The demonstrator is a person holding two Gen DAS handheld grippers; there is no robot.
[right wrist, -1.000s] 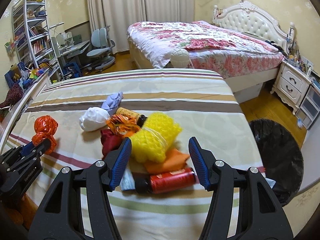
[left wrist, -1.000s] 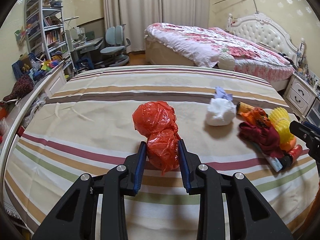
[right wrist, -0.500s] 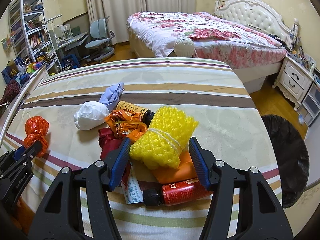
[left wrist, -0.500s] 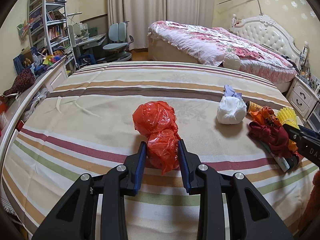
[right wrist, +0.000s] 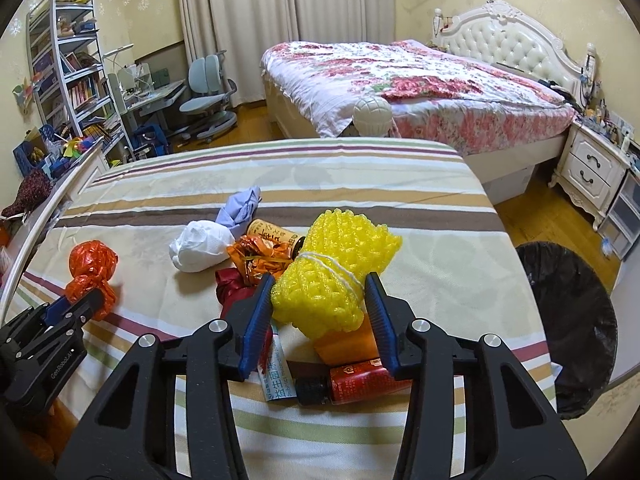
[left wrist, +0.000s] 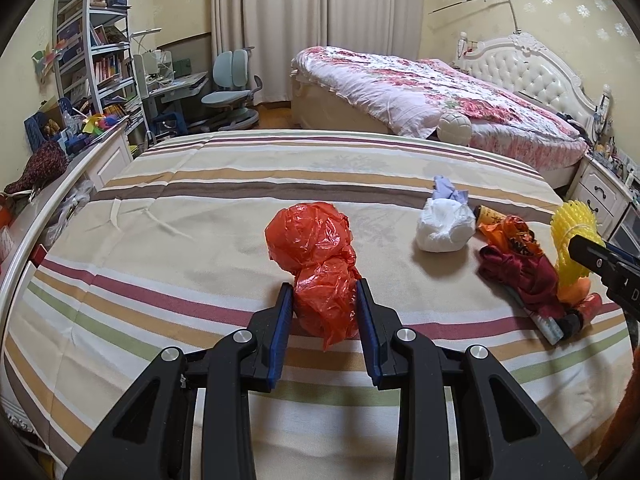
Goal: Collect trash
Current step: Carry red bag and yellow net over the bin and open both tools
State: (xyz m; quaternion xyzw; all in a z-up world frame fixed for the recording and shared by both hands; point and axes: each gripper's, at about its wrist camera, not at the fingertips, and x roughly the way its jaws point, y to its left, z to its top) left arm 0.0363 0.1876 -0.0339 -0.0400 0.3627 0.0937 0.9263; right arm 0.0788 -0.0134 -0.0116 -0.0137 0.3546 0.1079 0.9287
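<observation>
Our right gripper [right wrist: 318,304] has narrowed around the yellow foam net [right wrist: 334,270], now pinched; our left gripper [left wrist: 323,308] keeps pinching the orange bag [left wrist: 316,264]. Bin [right wrist: 568,320] waits at three o'clock.

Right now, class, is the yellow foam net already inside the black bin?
No: the yellow foam net sits between the right tongs, outside the black bin.

Warm, even indoor light fills both sharp fisheye views, casting soft shadows beside the crumpled orange plastic bag [left wrist: 316,256] on the striped bedspread [left wrist: 200,208], while straight edges bow and corners vignette black.
</observation>
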